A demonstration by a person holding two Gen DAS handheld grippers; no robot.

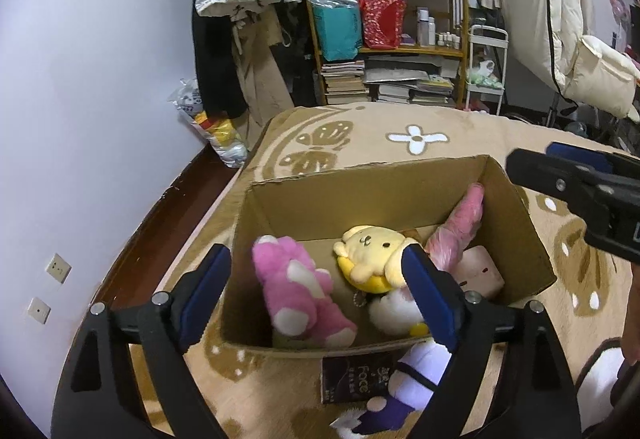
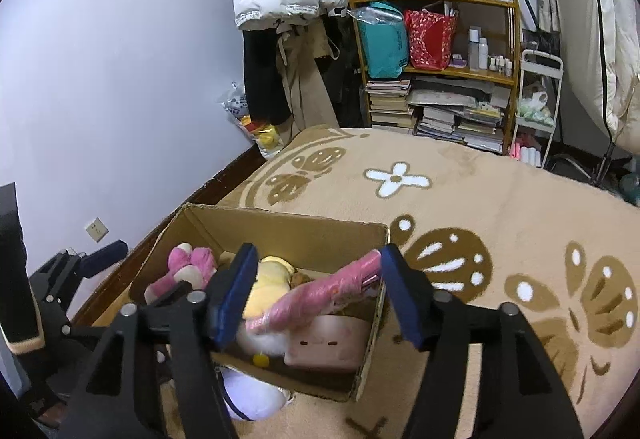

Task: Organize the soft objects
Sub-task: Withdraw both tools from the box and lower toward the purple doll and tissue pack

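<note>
Outside box (image 1: 520, 223), at 6 o'clock from left gripper (image 1: 316, 279): purple plush (image 1: 416, 379), long axis toward 1 o'clock. Left nearer than right gripper (image 2: 316, 291). Both wide, empty.

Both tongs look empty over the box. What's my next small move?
Probably lower the open left tongs toward the white-and-purple plush lying on the carpet against the cardboard box's near wall. The pink plush and yellow plush are already inside.

Both wrist views near, angled down, sharing cardboard box (image 1: 360, 199)
</note>
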